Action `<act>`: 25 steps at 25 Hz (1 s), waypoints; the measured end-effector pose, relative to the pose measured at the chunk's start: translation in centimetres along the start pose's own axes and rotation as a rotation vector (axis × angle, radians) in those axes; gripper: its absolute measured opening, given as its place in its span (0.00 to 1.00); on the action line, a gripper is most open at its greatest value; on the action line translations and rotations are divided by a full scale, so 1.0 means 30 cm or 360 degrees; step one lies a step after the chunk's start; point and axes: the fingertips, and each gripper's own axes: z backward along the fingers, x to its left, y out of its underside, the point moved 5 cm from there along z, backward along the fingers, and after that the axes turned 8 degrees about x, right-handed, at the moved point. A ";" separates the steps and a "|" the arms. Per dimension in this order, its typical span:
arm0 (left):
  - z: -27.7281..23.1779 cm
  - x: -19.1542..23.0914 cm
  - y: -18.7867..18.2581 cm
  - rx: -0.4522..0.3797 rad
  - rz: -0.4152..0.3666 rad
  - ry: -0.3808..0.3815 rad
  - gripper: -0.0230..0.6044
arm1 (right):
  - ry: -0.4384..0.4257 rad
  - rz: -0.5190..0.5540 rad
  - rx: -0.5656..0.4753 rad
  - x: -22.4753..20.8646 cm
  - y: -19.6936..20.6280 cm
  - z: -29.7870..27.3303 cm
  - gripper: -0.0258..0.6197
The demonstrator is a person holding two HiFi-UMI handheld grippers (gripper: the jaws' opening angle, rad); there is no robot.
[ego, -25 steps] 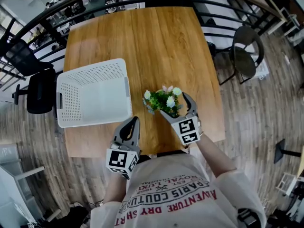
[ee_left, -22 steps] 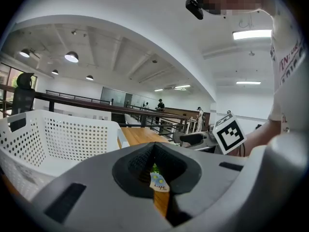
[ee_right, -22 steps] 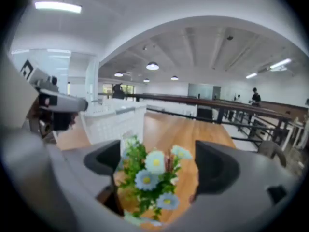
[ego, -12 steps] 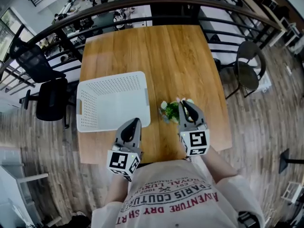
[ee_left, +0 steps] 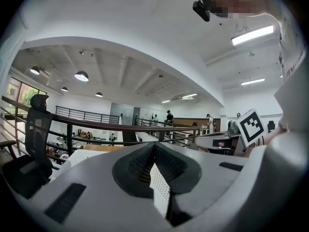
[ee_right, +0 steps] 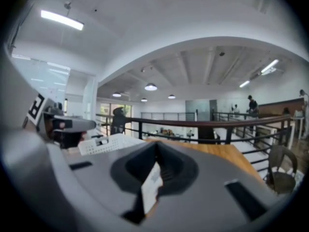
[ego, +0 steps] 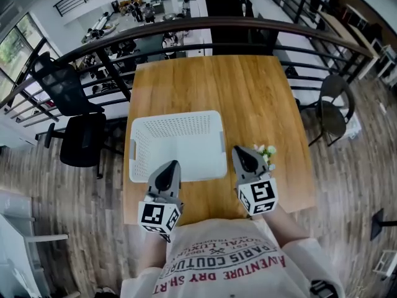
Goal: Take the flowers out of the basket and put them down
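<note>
Ringing the wooden table (ego: 236, 85) are a black railing (ego: 205, 23), a black office chair (ego: 80, 138) on the left and a round-seated chair (ego: 335, 110) on the right. The flowers (ego: 267, 153), small pale blooms with green leaves, sit on the tabletop right of the white perforated basket (ego: 177, 126), partly behind the right gripper (ego: 242, 153). Its jaws have just closed, with nothing between them. The left gripper (ego: 170, 166) is also closed and empty. Both carry cubes (ego: 158, 216) with black-and-white square markers. The person's shirt (ego: 229, 259) print partly reads "COUTURE" and "ADVENTURE".
</note>
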 end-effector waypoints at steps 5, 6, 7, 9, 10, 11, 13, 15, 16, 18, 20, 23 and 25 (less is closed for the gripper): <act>0.041 0.082 -0.011 -0.0013 0.0000 -0.0071 0.06 | -0.0056 0.0055 -0.0042 0.094 -0.030 -0.008 0.09; 0.046 0.090 -0.010 -0.0014 0.0002 -0.0078 0.06 | -0.0061 0.0049 -0.0041 0.103 -0.032 -0.012 0.09; 0.050 0.096 -0.009 -0.0015 0.0006 -0.0081 0.06 | -0.0065 0.0044 -0.0038 0.109 -0.031 -0.015 0.09; 0.054 0.101 -0.003 -0.0013 0.0011 -0.0078 0.06 | -0.0068 0.0045 -0.0033 0.117 -0.029 -0.019 0.09; 0.056 0.102 -0.001 -0.0011 0.0011 -0.0075 0.06 | -0.0069 0.0048 -0.0032 0.120 -0.029 -0.019 0.09; 0.058 0.102 0.001 -0.0010 0.0010 -0.0072 0.06 | -0.0070 0.0051 -0.0034 0.122 -0.030 -0.019 0.09; 0.061 0.103 0.003 -0.0007 0.0008 -0.0070 0.06 | -0.0071 0.0063 -0.0046 0.125 -0.036 -0.021 0.09; 0.061 0.104 0.001 -0.0006 0.0008 -0.0070 0.06 | -0.0068 0.0086 -0.0045 0.124 -0.039 -0.023 0.09; 0.061 0.104 0.000 -0.0006 0.0007 -0.0069 0.06 | -0.0066 0.0097 -0.0040 0.123 -0.039 -0.024 0.09; 0.060 0.101 0.000 -0.0005 0.0001 -0.0063 0.06 | -0.0070 0.0114 -0.0025 0.123 -0.036 -0.020 0.09; 0.058 0.098 0.002 -0.0004 0.0000 -0.0057 0.06 | -0.0069 0.0123 -0.0010 0.124 -0.031 -0.014 0.09; 0.054 0.089 0.002 -0.0005 0.0000 -0.0051 0.06 | -0.0043 0.0173 -0.0009 0.120 -0.031 -0.010 0.09; 0.048 0.080 -0.002 -0.0003 -0.0003 -0.0040 0.06 | -0.0022 0.0200 0.0004 0.115 -0.029 -0.007 0.09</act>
